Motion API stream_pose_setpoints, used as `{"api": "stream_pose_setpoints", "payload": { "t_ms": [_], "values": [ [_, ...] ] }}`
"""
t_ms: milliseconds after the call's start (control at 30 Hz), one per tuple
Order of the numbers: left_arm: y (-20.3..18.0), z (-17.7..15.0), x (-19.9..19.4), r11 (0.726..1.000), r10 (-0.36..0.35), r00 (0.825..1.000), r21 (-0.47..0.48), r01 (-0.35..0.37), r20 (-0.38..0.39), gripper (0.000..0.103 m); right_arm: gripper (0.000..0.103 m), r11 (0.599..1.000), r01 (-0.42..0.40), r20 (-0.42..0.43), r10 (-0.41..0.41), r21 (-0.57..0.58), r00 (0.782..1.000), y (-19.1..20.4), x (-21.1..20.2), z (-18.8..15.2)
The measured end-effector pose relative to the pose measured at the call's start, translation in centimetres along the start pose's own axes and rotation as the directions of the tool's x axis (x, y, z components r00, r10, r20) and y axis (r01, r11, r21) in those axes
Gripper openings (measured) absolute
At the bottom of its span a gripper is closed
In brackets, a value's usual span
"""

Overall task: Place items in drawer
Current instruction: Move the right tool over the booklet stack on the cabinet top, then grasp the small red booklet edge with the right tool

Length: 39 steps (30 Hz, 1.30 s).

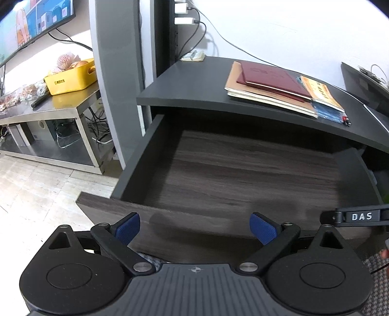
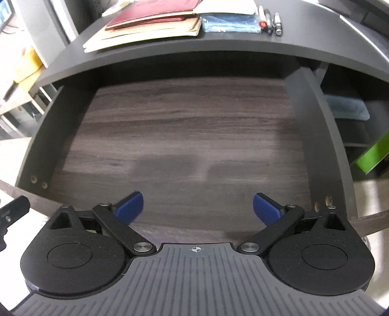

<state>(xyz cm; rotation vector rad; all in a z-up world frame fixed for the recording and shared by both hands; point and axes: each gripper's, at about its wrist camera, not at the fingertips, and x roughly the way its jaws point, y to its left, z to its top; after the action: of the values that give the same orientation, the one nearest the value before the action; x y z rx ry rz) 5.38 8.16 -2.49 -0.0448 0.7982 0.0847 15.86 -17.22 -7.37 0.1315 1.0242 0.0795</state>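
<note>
Drawer pulled fully out and bare inside, filling the centre of both wrist views; we read that as the receiving space already prepared, nothing loaded yet. Items sit on the dark desktop above it, upper right of the left view, top of the right view: a maroon booklet on a tan folder stack, a yellow-and-blue packet just beside them, and a few pens at the packet's right end. We take it they are stacked near the desk's front edge so each can be lifted and dropped straight down into the drawer.

Left gripper hangs over the drawer's front panel, lower centre of its frame, blue pads spread wide, nothing between them. Right gripper sits over the front part of the drawer floor, pads likewise wide apart and bare. Both wide because no pick is started, we judge; spread suits the flat stack.

Part of the right tool shows at the right edge of the left view, so the two are close side by side.

Next move likely calls for reaching up and forward to the desktop; the booklet is thin and flat, so we expect an edge pinch is needed. Risk: dragging the whole stack.

Yellow basket on the steel stand at upper left is unrelated.
</note>
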Motion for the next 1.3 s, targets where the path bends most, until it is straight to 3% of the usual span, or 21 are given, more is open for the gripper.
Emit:
{"api": "stream_pose_setpoints", "payload": {
  "t_ms": [100,167,233,267,333,433,500,667,800,867,900,1000,1033,1067,1167,1300],
  "values": [
    [0.1,0.6,0.7,1.000,0.016,1.000,0.006,-0.016,0.004,0.097,0.098,0.997,-0.073,0.102,0.072,0.010,0.992,0.6,-1.3,2.0],
    [0.0,1.0,1.1,1.000,0.019,1.000,0.006,-0.019,0.002,0.097,0.097,0.986,-0.161,0.203,0.151,0.034,0.967,1.0,-2.2,3.8],
    [0.0,1.3,1.4,1.000,0.017,1.000,0.004,-0.017,0.001,0.097,0.081,0.953,-0.291,0.289,0.257,0.081,0.922,1.2,-2.3,6.1],
    [0.0,1.4,1.5,1.000,0.016,1.000,0.005,-0.016,0.001,0.097,0.077,0.931,-0.348,0.313,0.301,0.107,0.901,1.4,-2.0,7.2],
    [0.1,1.5,1.8,1.000,0.017,1.000,0.006,-0.017,-0.002,0.097,0.055,0.873,-0.457,0.349,0.381,0.167,0.856,1.8,-0.8,9.5],
    [0.3,1.6,2.2,1.000,0.029,0.999,0.003,-0.029,-0.013,0.097,0.047,0.753,-0.591,0.378,0.478,0.289,0.793,1.8,2.1,12.2],
    [0.5,1.7,2.5,0.999,0.035,0.999,-0.002,-0.035,-0.022,0.097,0.047,0.678,-0.631,0.386,0.505,0.377,0.772,1.8,4.1,13.3],
    [0.7,1.9,3.2,0.999,0.037,0.999,-0.002,-0.037,-0.039,0.097,0.047,0.542,-0.658,0.412,0.515,0.523,0.752,1.7,7.7,14.0],
    [0.6,1.9,3.7,1.000,0.031,0.998,0.001,-0.031,-0.054,0.097,0.042,0.498,-0.662,0.439,0.500,0.560,0.747,2.2,9.5,14.1],
    [0.5,1.9,3.8,0.999,0.033,0.998,0.004,-0.033,-0.056,0.097,0.042,0.448,-0.663,0.468,0.476,0.599,0.744,2.2,10.1,13.7],
    [0.5,1.8,3.8,0.999,0.033,0.998,0.004,-0.033,-0.056,0.097,0.039,0.417,-0.667,0.483,0.469,0.618,0.740,2.0,10.5,13.5],
    [0.4,1.8,3.6,0.999,0.032,0.998,0.002,-0.032,-0.056,0.097,0.011,0.381,-0.647,0.480,0.449,0.661,0.754,1.6,11.4,12.9],
    [0.4,1.7,3.5,0.999,0.032,0.998,0.001,-0.032,-0.055,0.097,0.011,0.361,-0.653,0.488,0.451,0.666,0.747,1.4,11.6,12.8],
    [0.4,1.7,3.4,1.000,0.032,0.998,0.000,-0.032,-0.054,0.097,0.011,0.356,-0.656,0.492,0.452,0.665,0.744,1.4,11.6,12.8],
    [0.6,1.7,3.0,0.999,0.035,0.998,-0.006,-0.035,-0.046,0.097,0.012,0.405,-0.641,0.483,0.431,0.652,0.762,1.6,10.7,13.0],
    [1.0,1.8,2.5,0.999,0.042,0.999,-0.017,-0.043,-0.031,0.097,0.012,0.418,-0.639,0.463,0.451,0.645,0.763,0.9,9.0,12.1]
  ]
}}
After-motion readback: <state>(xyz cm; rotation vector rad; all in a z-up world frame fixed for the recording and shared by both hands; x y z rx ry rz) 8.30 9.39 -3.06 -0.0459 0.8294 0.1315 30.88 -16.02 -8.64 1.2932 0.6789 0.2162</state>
